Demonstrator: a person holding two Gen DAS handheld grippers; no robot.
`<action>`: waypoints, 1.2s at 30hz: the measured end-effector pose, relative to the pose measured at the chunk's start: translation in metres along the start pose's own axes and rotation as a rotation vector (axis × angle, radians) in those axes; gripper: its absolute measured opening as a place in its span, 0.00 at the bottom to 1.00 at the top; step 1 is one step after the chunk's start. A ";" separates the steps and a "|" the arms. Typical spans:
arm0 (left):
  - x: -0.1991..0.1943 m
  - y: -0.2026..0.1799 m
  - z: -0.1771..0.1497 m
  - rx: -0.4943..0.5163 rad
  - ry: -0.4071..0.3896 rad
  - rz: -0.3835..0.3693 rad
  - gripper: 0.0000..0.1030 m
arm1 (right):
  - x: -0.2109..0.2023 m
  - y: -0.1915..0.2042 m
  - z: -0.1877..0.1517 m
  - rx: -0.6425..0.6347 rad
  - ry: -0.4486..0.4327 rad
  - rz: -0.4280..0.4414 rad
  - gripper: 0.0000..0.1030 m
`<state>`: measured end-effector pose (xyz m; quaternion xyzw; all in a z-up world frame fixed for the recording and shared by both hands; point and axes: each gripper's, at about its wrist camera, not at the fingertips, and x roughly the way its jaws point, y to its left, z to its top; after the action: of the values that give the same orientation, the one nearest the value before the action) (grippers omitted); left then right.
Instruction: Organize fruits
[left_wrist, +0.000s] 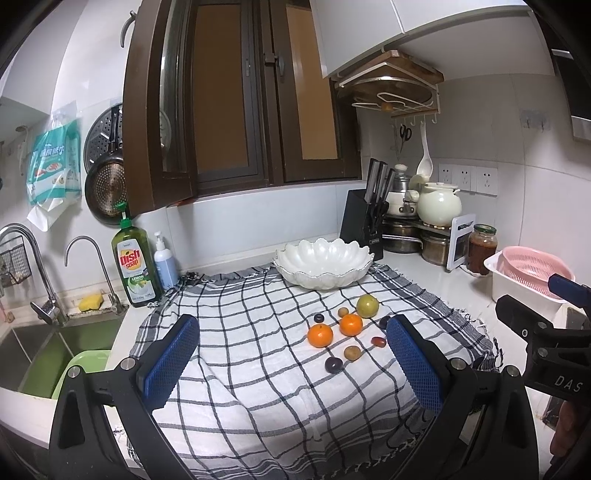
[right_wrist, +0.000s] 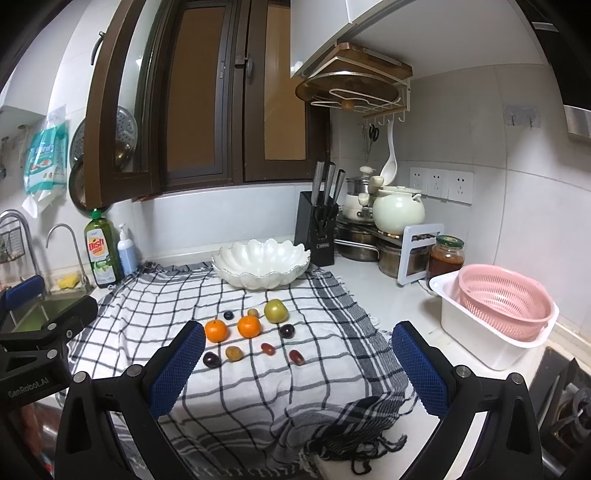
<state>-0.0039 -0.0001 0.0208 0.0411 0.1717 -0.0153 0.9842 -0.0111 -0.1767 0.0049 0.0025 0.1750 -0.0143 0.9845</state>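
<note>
Fruit (right_wrist: 249, 326) lies ahead of both spread, empty tools, nearer the right hand-held gripper (right_wrist: 298, 365) than the left hand-held gripper (left_wrist: 291, 363); bowl (right_wrist: 260, 264) beyond.

Fruits (left_wrist: 334, 332) before white bowl (left_wrist: 323, 266)

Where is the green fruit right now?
In both views the green fruit lies on the checked cloth, just in front of the white bowl and behind the right-hand orange.
</note>
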 end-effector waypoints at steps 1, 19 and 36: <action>0.000 0.000 0.000 0.001 0.000 0.001 1.00 | 0.000 0.000 0.001 -0.001 0.002 -0.001 0.99; -0.002 -0.005 0.001 -0.007 -0.023 -0.008 1.00 | -0.005 -0.002 0.004 -0.013 -0.014 -0.007 0.99; -0.002 -0.012 0.003 0.002 -0.033 -0.013 1.00 | -0.005 -0.005 0.005 -0.015 -0.018 -0.014 0.99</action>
<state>-0.0049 -0.0118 0.0230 0.0406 0.1557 -0.0223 0.9867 -0.0138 -0.1813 0.0114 -0.0065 0.1661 -0.0201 0.9859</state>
